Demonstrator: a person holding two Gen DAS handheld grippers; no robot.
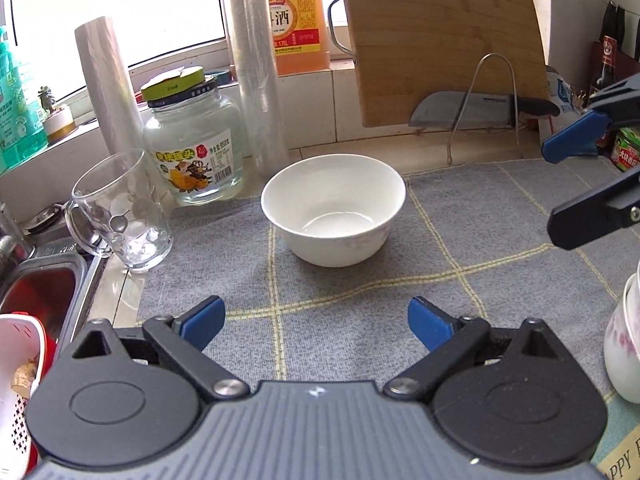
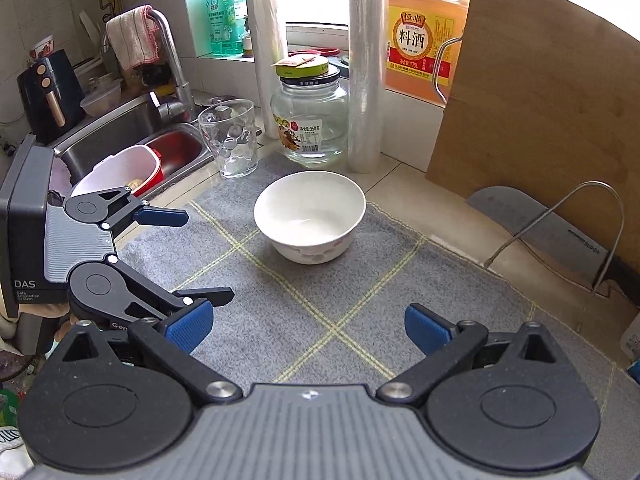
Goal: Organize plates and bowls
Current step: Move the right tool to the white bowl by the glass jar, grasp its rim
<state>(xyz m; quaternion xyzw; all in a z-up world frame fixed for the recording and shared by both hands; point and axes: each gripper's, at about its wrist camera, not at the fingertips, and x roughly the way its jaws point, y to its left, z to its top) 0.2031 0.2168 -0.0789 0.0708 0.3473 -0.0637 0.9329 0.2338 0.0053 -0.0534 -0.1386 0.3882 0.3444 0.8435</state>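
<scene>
One white bowl (image 1: 333,210) upright, mouth up, on grey mat (image 1: 440,280) | both hand-held grippers wide open, empty

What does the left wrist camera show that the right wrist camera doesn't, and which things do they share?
Only the left wrist view shows the stacked bowls at its right edge and the knife's black handle. Only the right wrist view shows the faucet with a draped cloth. Both share the white bowl on the grey mat, the glass mug, and the open left gripper and right gripper.
</scene>
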